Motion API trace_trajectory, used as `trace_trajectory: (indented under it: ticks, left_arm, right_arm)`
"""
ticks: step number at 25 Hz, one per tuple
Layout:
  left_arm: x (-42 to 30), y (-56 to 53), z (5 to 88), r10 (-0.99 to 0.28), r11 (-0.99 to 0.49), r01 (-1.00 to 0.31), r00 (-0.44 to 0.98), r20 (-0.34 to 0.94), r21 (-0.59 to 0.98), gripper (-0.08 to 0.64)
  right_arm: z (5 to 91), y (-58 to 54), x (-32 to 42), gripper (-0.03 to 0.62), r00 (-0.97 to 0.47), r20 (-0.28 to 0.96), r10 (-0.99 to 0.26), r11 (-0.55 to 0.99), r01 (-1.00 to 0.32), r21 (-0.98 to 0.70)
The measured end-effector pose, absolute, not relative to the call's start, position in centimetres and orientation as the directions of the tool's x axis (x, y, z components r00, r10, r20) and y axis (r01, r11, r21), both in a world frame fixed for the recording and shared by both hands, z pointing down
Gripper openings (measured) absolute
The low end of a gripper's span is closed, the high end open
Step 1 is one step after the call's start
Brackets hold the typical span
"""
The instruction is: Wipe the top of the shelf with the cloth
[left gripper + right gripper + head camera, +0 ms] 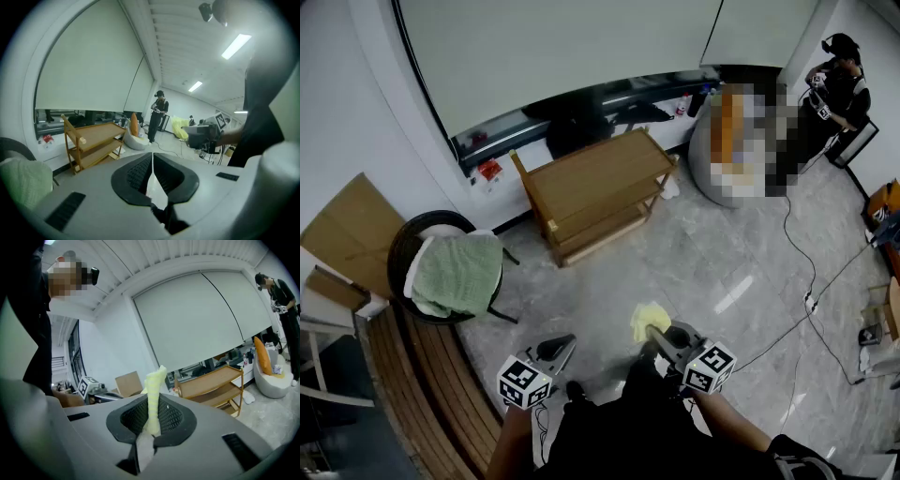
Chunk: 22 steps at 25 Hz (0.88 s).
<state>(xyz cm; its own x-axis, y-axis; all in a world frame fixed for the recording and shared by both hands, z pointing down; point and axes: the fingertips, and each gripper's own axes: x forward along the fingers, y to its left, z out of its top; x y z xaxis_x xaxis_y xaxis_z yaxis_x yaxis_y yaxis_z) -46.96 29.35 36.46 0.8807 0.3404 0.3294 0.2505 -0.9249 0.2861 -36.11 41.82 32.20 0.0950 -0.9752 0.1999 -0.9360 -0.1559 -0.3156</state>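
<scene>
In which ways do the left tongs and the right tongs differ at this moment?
The right tongs are shut on the yellow cloth; the left tongs are shut on nothing. The left tongs are on the side of the green towel; the right tongs are away from it. Both are apart from the wooden shelf.

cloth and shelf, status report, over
Right tongs shut on yellow cloth. Left tongs shut, empty. Shelf ahead across the floor, top bare, not yet reached. Nothing lying in between.
</scene>
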Motion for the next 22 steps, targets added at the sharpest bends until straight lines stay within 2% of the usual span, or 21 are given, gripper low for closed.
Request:
trace_trajectory:
  ticks: [3, 6, 9, 12, 15, 22]
  left_arm:
    - [-50.9, 29.8, 39.1, 0.388, -0.890, 0.251, 0.855, 0.344, 0.380, 0.012]
    - [-51.6, 30.6, 40.0, 0.409, -0.870, 0.243, 0.842, 0.353, 0.430, 0.012]
    - [-50.1, 31.0, 37.3, 0.383, -0.864, 0.232, 0.879, 0.285, 0.447, 0.012]
    - [-49.2, 31.7, 35.1, 0.427, -0.836, 0.291, 0.877, 0.218, 0.465, 0.011]
    - [-49.6, 31.5, 34.8, 0.457, -0.844, 0.318, 0.848, 0.270, 0.432, 0.011]
    - [-48.5, 31.3, 34.6, 0.422, -0.854, 0.261, 0.853, 0.308, 0.450, 0.011]
  right_arm:
    - [31.6, 41.8, -40.4, 0.041, 0.065, 0.223, -0.973, -0.124, -0.957, -0.263]
    - [31.7, 42.6, -42.3, 0.041, 0.083, 0.228, -0.970, -0.146, -0.950, -0.275]
    - [32.8, 43.3, -43.0, 0.041, 0.117, 0.250, -0.961, -0.191, -0.935, -0.300]
    - [32.7, 42.7, -43.0, 0.041, 0.140, 0.228, -0.964, -0.207, -0.928, -0.309]
    - [31.9, 42.4, -43.3, 0.041, 0.140, 0.194, -0.971, -0.195, -0.932, -0.305]
    - [33.2, 44.6, -39.9, 0.041, 0.168, 0.219, -0.961, -0.230, -0.926, -0.299]
